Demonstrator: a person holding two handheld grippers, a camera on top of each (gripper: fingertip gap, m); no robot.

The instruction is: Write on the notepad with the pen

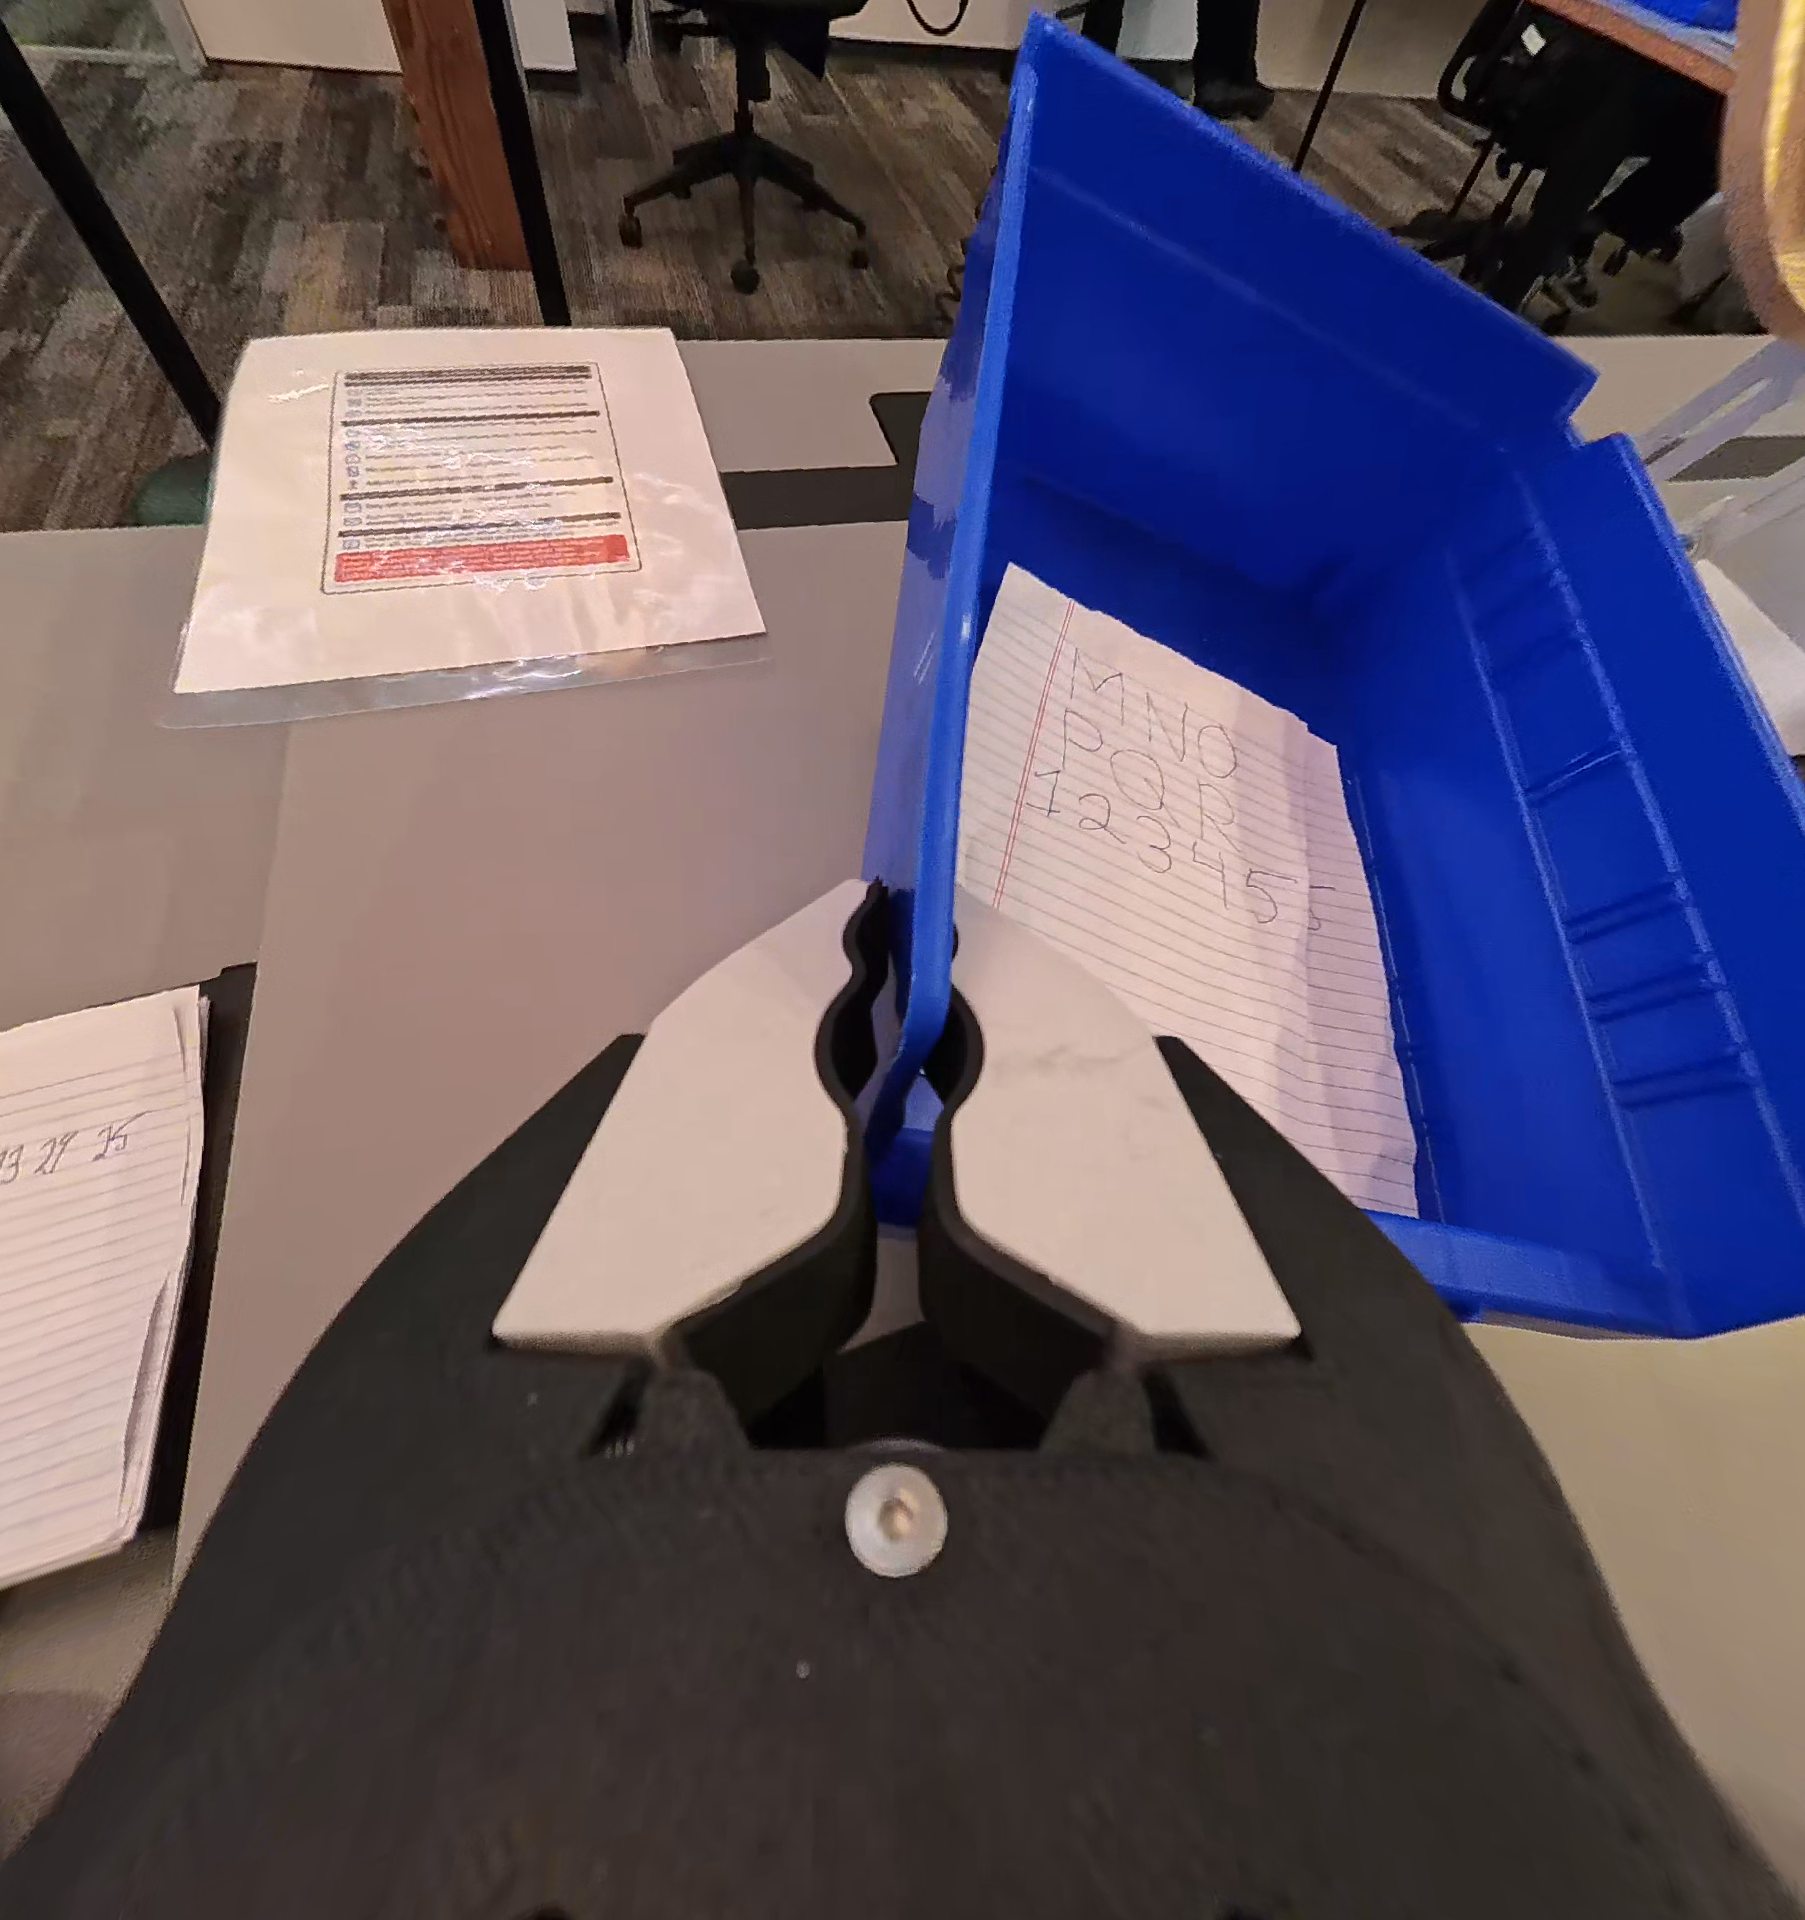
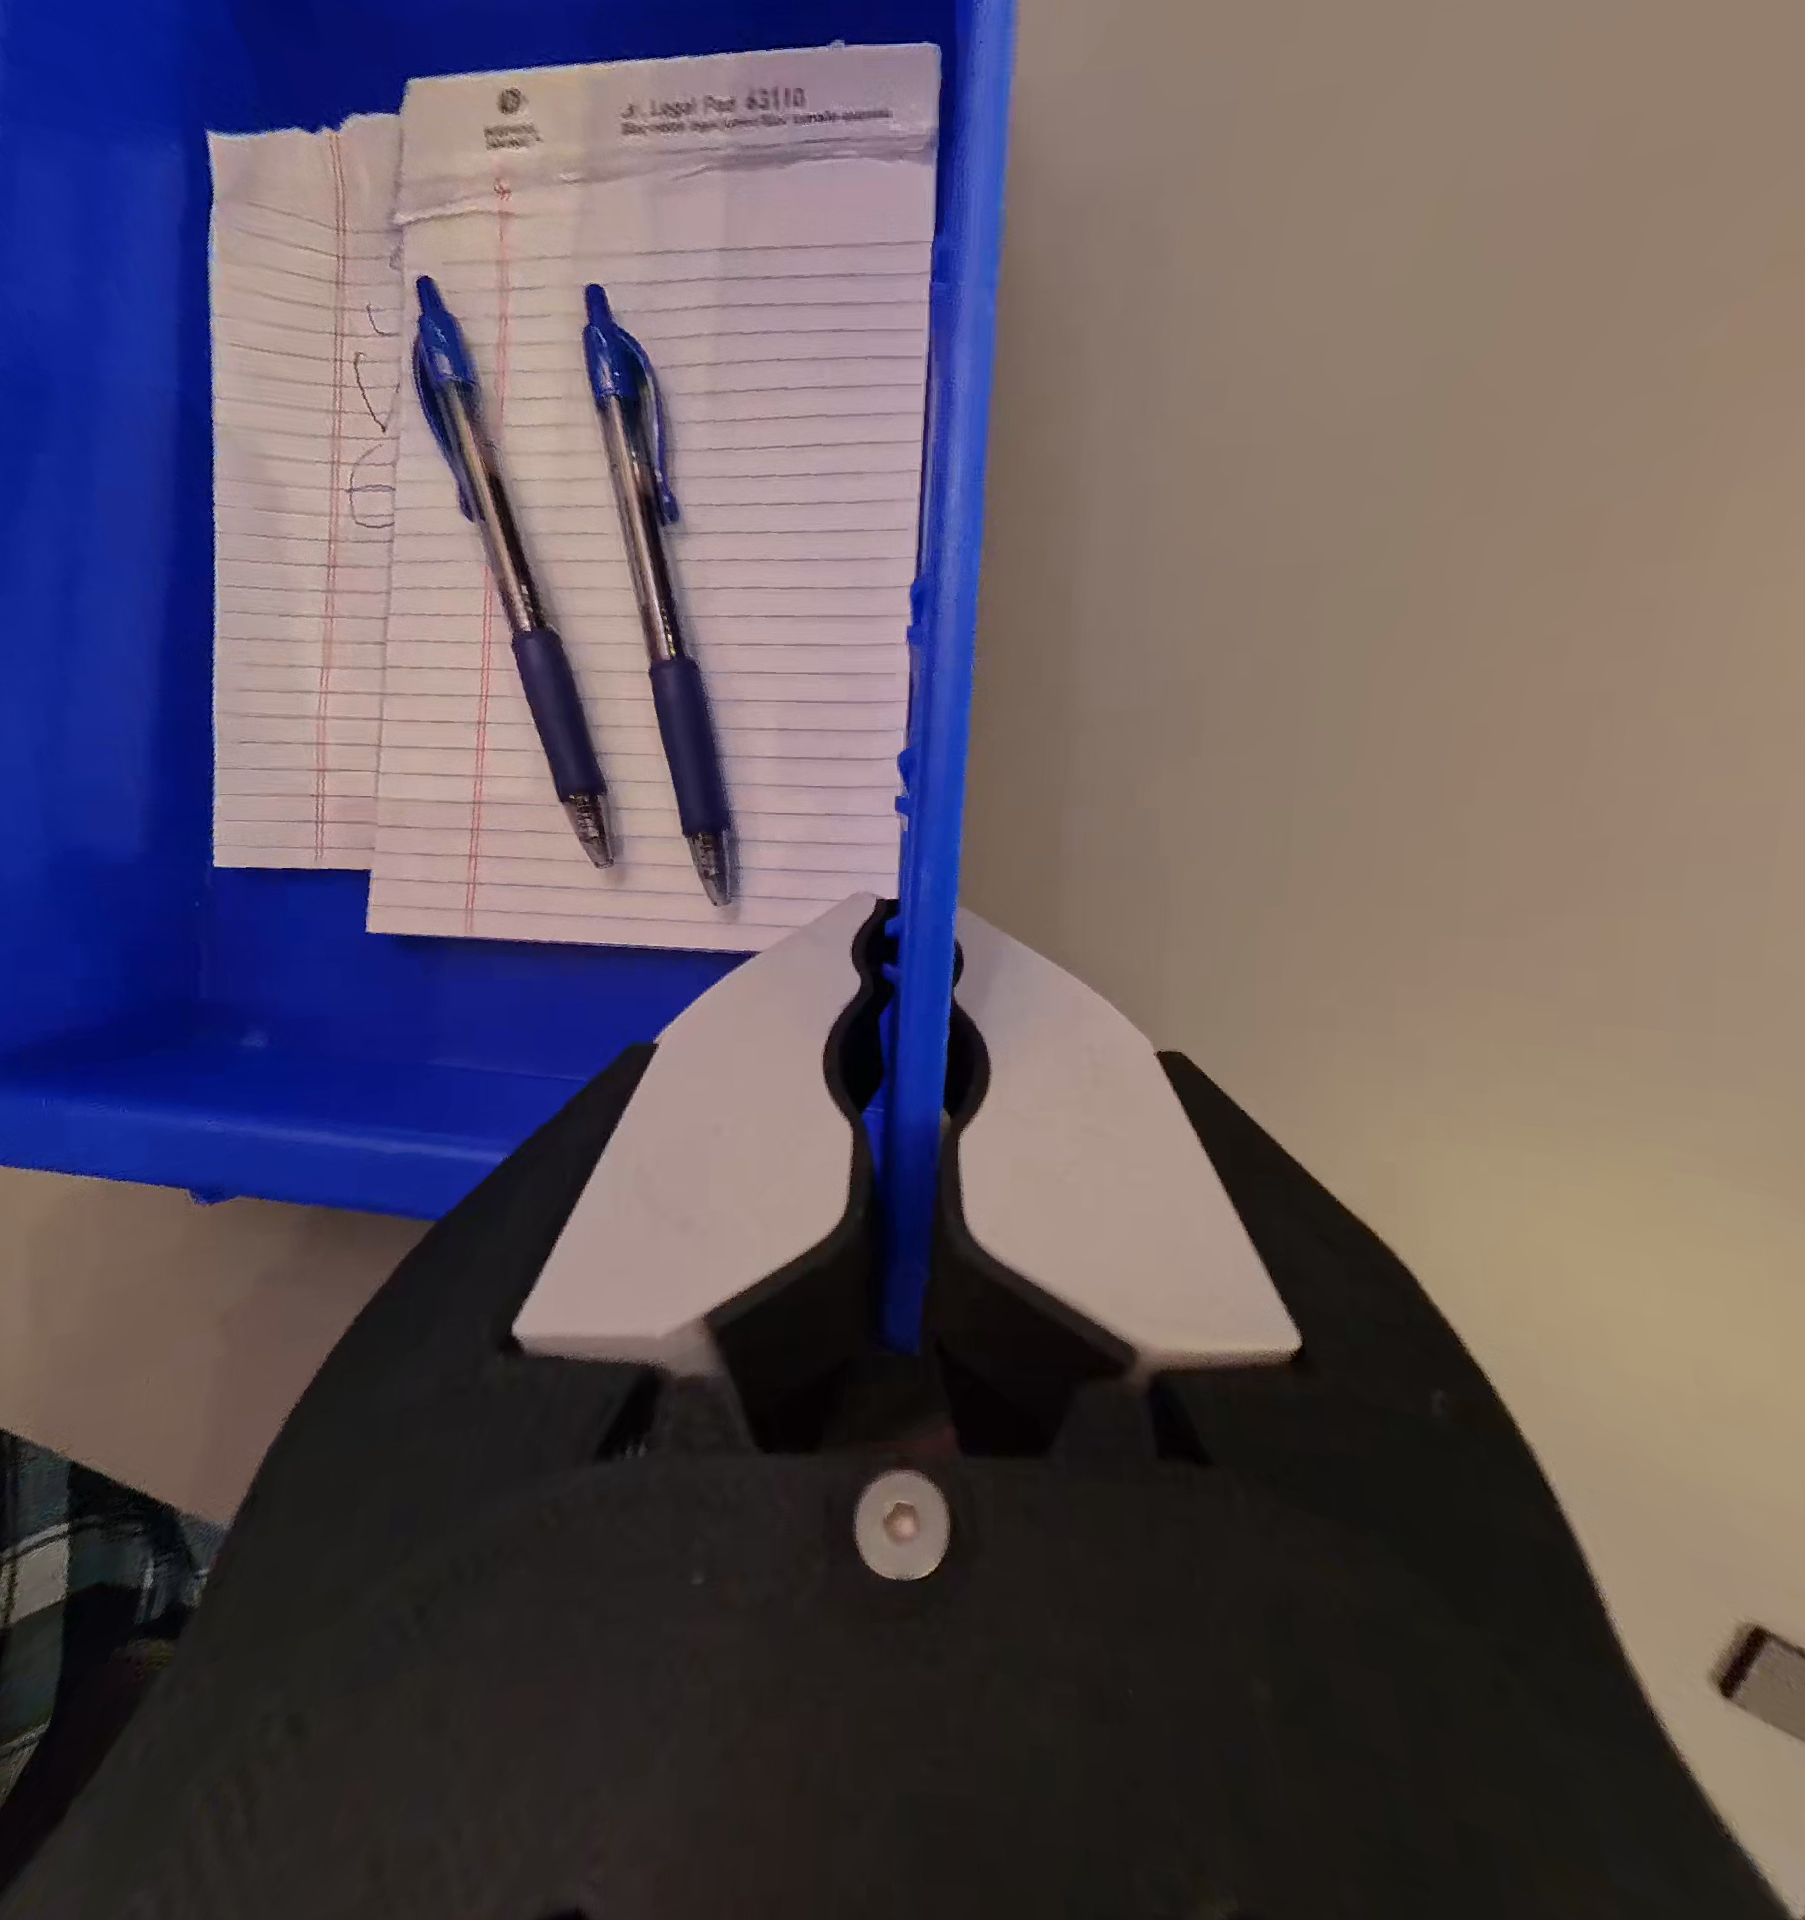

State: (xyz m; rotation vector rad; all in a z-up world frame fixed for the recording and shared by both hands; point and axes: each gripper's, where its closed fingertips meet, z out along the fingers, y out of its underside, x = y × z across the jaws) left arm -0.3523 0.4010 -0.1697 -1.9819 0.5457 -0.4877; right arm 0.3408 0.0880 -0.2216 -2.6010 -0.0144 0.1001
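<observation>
Both tongs, left (image 1: pixel 903 997) and right (image 2: pixel 913 997), clamped on blue bin (image 2: pixel 98 1039) walls; notepad (image 2: pixel 752 520), two pens (image 2: pixel 669 592) inside bin, just beyond right tong; bare table (image 2: pixel 1397 623) at right.

Each gripper, left (image 1: pixel 903 914) and right (image 2: pixel 903 925), has a textured black body, pale grey fingers with wavy black pads, and a silver screw at 6 o'clock.

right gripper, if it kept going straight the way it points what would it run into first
The right gripper is clamped on the blue bin's side wall, so it would slide along that rim. The notepad and two pens lie left of that line. Depth beyond is unclear.
</observation>
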